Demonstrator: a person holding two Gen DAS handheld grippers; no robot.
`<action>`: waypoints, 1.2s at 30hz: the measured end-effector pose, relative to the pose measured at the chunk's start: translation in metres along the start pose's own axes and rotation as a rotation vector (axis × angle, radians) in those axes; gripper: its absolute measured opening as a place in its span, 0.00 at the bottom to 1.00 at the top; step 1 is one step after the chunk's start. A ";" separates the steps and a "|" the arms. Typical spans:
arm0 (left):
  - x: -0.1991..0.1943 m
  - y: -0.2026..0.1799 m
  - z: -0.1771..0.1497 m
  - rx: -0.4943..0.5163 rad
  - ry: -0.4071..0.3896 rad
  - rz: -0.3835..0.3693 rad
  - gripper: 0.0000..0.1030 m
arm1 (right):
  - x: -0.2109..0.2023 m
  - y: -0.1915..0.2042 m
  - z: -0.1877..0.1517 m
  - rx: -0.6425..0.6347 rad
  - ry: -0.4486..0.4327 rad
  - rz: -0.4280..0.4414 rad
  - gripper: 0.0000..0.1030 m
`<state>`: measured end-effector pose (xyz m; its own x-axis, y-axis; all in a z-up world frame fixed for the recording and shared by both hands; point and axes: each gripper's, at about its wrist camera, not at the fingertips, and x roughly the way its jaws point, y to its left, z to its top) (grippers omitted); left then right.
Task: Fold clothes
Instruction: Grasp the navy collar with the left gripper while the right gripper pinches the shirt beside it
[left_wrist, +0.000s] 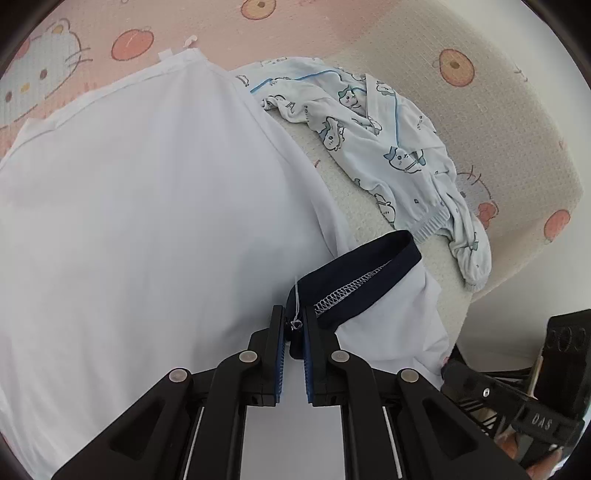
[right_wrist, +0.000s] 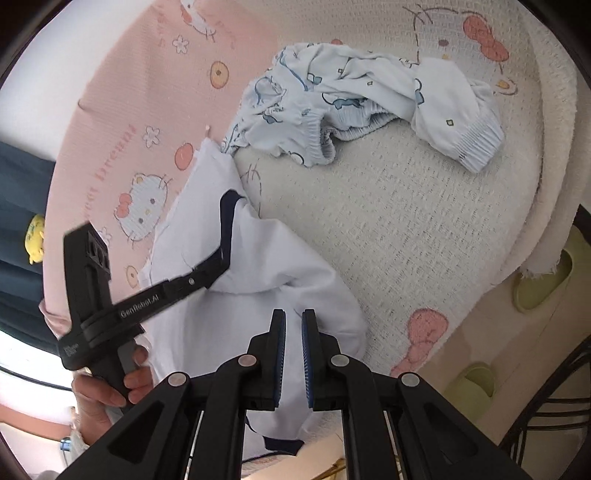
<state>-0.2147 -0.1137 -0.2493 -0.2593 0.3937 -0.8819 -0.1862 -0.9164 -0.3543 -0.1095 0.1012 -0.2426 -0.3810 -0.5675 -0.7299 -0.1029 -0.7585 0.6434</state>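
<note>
Pink-and-cream cartoon-cat blanket (left_wrist: 480, 122) spread over a bed, with both garments on top of it. Left gripper (left_wrist: 293, 314) clenched on the navy cuff (left_wrist: 362, 273) of a white T-shirt (left_wrist: 147, 203), a loose thread caught between the pads. Right gripper (right_wrist: 293, 317) low over the same shirt's white cloth, fingers close together; impossible to tell whether pinching cloth or merely above it.

Shirt body spread wide toward the blanket's pink far side, sleeve bunched by the near edge. Fits either a sleeve being folded in or one being pulled out flat. Either way: keep the cuff clamped square, hold the cloth taut between the two grippers, avoid dragging the body along.

Beyond the shirt, touching it at the far end, a crumpled printed pyjama piece (left_wrist: 388, 147) toward the blanket's cream corner. Bare cream blanket between the two garments, good room to work. Near edge close by, slippers (right_wrist: 539, 280) on the floor below: mind cloth sliding off.
</note>
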 end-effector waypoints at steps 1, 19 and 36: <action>0.000 -0.001 0.000 0.010 0.004 0.003 0.07 | 0.000 -0.002 0.002 0.022 -0.007 0.020 0.08; 0.007 -0.003 -0.007 0.095 0.028 0.043 0.07 | 0.022 0.049 0.046 -0.161 -0.113 -0.092 0.57; -0.008 0.002 -0.012 0.095 -0.018 0.033 0.07 | 0.045 0.060 0.050 -0.237 -0.096 0.033 0.06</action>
<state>-0.2013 -0.1199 -0.2470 -0.2832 0.3653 -0.8868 -0.2661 -0.9182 -0.2933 -0.1783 0.0464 -0.2253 -0.4669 -0.5687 -0.6772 0.1248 -0.8005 0.5862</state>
